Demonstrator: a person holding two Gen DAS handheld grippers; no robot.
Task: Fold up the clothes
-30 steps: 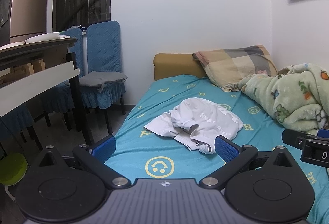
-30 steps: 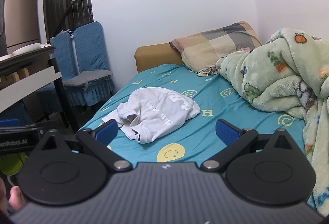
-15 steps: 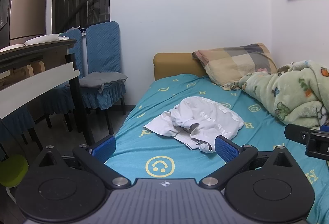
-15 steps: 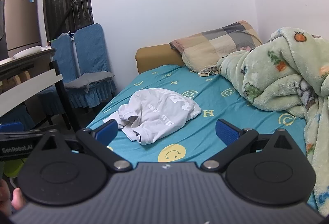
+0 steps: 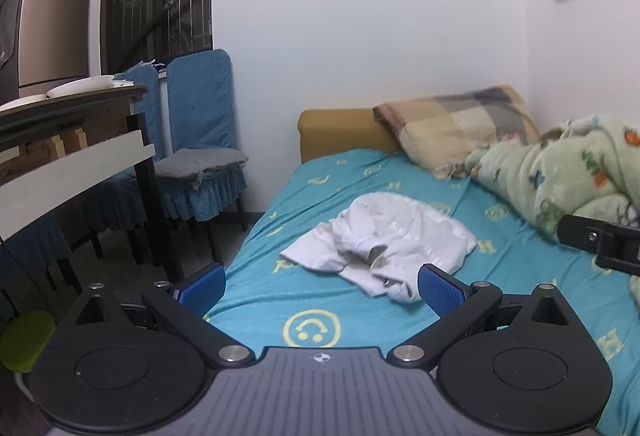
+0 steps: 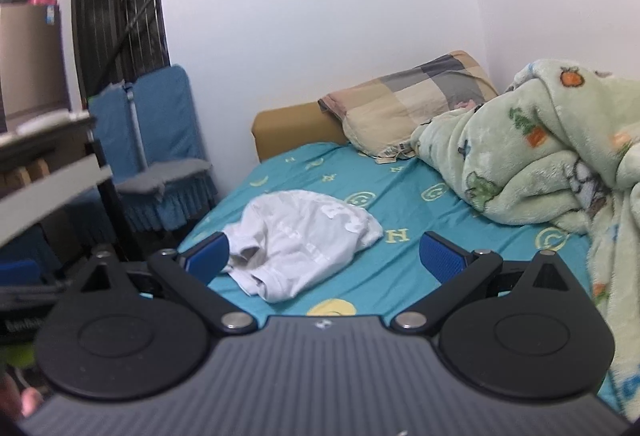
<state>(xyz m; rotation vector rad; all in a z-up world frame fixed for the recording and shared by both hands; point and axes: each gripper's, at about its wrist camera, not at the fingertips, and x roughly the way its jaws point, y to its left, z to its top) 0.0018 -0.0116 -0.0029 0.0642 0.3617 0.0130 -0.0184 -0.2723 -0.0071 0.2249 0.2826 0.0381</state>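
Observation:
A crumpled white shirt lies in a heap on the teal smiley-print bed sheet. My left gripper hovers over the near end of the bed, open and empty, with the shirt just beyond its blue fingertips. In the right wrist view the same shirt sits between and beyond the wide-apart blue pads of my right gripper, which is open with nothing in it. The right gripper's black body pokes in at the right edge of the left wrist view.
A plaid pillow leans on the tan headboard. A bunched green blanket fills the bed's right side. Left of the bed stand blue-covered chairs, a dark table with plates and a green stool.
Both grippers moved forward toward the shirt, which now looks closer in each view. The right wrist view shifted and blurred slightly. Both stayed open.

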